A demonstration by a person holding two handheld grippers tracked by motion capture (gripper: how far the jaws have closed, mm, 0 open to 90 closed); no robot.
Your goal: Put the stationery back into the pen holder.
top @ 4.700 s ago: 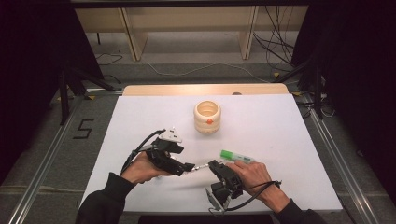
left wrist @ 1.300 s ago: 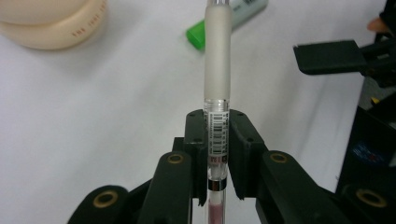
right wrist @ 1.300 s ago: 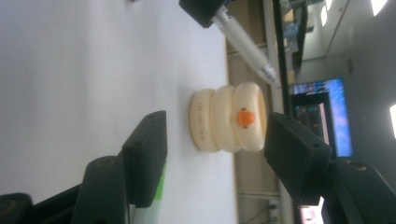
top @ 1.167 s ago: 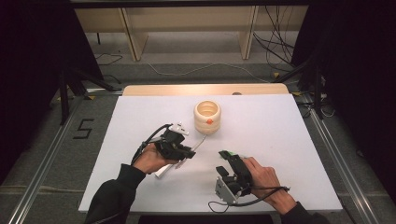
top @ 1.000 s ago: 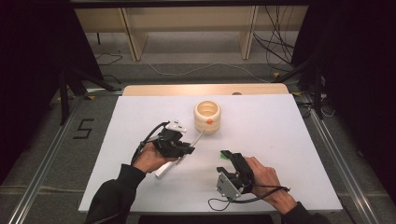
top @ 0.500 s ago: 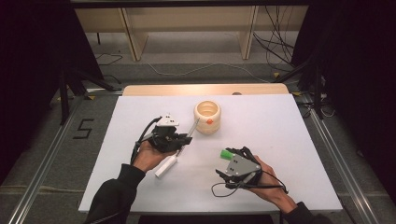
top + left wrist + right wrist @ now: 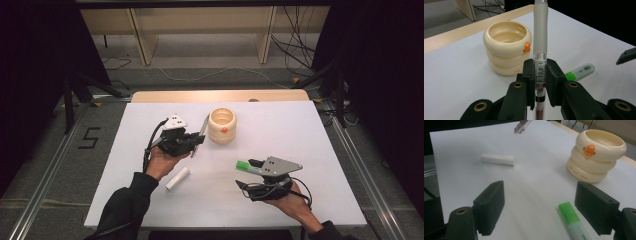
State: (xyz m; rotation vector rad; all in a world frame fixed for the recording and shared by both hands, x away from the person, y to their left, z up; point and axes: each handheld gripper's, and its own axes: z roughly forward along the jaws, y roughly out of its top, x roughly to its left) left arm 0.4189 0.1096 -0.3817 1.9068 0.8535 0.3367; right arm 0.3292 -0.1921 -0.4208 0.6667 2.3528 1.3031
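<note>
Well apart, right tongs [image 7: 539, 212] open beside highlighter [image 7: 572, 220].

On the white worktop [image 7: 310, 150], a pen [image 7: 201, 131] is held clamped in the left gripper [image 7: 186, 144], its upper end tilted toward the cream ringed holder [image 7: 222, 125] just beside it. A white cap [image 7: 177, 178] is seen lying near the left hand [image 7: 161, 161]. The right gripper [image 7: 252, 176] is held low over the worktop, jaws just opened, with a green highlighter [image 7: 246, 165] lying at its tip.
</note>
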